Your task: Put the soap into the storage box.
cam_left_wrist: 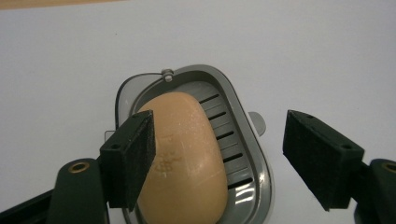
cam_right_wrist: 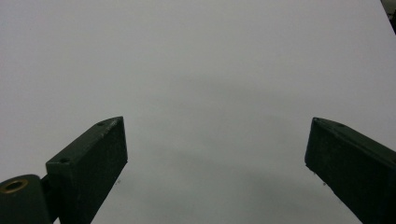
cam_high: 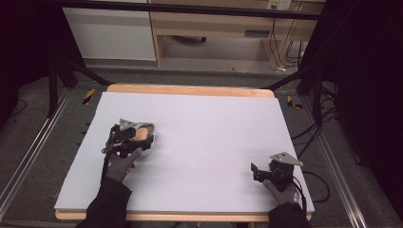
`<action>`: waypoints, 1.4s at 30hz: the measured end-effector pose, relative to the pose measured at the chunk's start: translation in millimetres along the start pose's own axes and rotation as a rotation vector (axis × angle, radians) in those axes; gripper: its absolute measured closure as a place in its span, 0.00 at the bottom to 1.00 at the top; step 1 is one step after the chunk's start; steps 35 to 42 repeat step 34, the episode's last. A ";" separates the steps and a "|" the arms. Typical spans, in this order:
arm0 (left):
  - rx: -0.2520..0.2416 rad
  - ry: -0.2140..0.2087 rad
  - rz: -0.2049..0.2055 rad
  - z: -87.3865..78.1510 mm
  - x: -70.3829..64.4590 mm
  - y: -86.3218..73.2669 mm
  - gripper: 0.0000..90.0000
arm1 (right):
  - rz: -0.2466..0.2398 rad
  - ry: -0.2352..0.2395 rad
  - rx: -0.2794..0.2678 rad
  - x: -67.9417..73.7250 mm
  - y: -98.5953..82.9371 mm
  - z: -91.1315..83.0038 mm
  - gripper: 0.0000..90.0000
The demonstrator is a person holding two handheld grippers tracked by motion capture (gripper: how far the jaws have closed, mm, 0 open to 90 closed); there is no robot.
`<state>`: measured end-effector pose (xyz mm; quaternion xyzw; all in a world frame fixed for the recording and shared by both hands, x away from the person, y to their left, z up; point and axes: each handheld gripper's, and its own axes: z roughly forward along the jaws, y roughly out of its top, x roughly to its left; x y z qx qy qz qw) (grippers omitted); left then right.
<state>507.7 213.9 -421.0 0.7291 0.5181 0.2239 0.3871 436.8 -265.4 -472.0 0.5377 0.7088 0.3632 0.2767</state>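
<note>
Left gripper view: left gripper (cam_left_wrist: 219,156) released, jaws wide, straddling the soap (cam_left_wrist: 184,154).
Soap: orange bar lying in grey slotted soap dish (cam_left_wrist: 243,126) on white table (cam_left_wrist: 303,51) (embossed mark, unreadable).
Right gripper (cam_right_wrist: 217,172): released, jaws spread over bare table, well apart from the dish.

We are in a lab-like recording space. A white-topped table (cam_high: 199,137) stands between black curtains (cam_high: 366,71), floor rails (cam_high: 28,156) and loose cables (cam_high: 309,133).

orange oval soap (cam_left_wrist: 184,158) lying in grey slotted soap dish (cam_left_wrist: 243,140) on table.
</note>
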 end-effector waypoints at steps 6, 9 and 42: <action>-0.015 -0.051 0.029 -13.7 -2.0 -8.9 0.24 | 0.004 -0.007 -0.004 -0.8 0.0 -0.7 0.07; -0.015 -0.054 0.042 -18.3 -2.3 -14.3 0.24 | 0.009 -0.009 -0.003 -1.8 -0.3 -1.3 0.07; -0.002 0.011 0.024 -53.0 49.2 -85.9 0.15 | 0.016 -0.030 0.006 -8.3 -5.8 -5.6 0.07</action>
